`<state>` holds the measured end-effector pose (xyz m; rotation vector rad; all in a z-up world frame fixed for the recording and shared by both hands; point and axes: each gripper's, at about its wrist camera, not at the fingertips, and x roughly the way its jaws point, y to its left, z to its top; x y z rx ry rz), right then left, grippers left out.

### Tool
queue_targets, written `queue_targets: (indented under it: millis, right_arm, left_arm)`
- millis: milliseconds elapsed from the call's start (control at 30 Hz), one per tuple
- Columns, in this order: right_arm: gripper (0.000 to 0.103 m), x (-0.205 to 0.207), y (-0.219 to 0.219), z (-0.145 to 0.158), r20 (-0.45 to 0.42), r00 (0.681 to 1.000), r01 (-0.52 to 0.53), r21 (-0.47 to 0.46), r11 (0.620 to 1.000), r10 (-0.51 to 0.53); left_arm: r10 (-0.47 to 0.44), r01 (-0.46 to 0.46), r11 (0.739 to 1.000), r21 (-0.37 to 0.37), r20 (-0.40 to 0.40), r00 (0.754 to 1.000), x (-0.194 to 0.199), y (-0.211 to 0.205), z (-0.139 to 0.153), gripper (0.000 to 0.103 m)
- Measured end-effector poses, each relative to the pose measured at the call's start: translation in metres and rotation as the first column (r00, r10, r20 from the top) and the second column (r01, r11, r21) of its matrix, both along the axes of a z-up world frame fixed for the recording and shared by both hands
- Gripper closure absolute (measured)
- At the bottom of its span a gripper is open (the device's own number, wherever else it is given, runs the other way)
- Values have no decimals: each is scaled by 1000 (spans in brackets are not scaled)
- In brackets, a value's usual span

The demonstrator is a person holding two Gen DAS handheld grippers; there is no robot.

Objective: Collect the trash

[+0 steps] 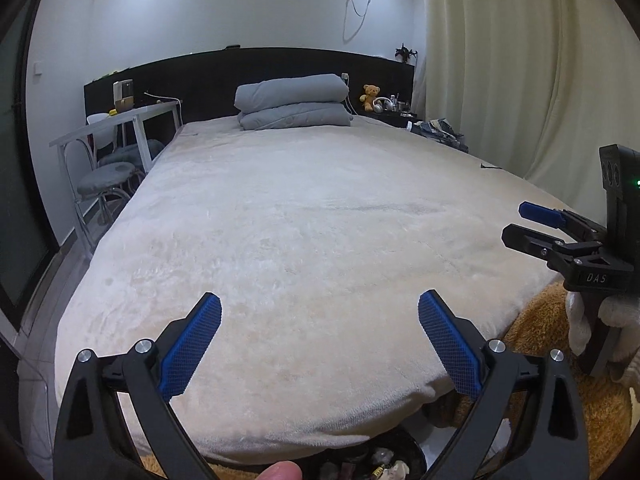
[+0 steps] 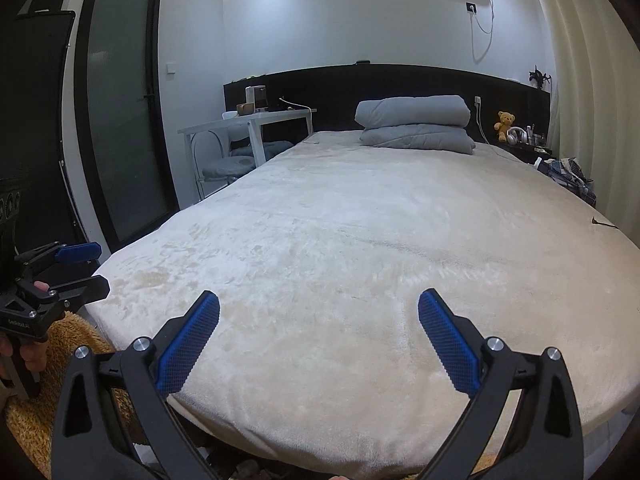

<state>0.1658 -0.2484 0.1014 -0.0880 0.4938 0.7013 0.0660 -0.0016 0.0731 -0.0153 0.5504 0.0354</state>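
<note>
Cream plush blanket covers the bed (image 1: 304, 216), with a folded grey quilt (image 1: 292, 102) at its head. The left gripper (image 1: 320, 340) and the right gripper (image 2: 320, 340) both hang released over the foot of the bed, nothing between their blue pads. Trash sits in a dark bin (image 1: 384, 464) on the floor below the bed's edge.

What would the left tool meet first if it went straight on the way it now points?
Probably the cream blanket covering the bed: the open left tool points slightly downward over it, with nothing between; depth is uncertain.
</note>
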Motion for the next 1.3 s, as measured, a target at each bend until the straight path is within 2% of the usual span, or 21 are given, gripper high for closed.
queue_targets:
  millis: [233, 433, 1300]
  right_arm:
    - [5, 0, 1, -8, -10, 1000, -26, 9, 1000, 26]
    - [5, -6, 11, -13, 15, 999, -30, -12, 999, 31]
    - [5, -1, 23, -23, -17, 1000, -21, -39, 999, 21]
  left_arm:
    - [3, -1, 998, -67, 28, 1000, 5, 11, -11, 6]
    - [17, -16, 999, -44, 31, 999, 4, 6, -15, 6]
    - [7, -6, 999, -51, 8, 1000, 7, 4, -21, 6]
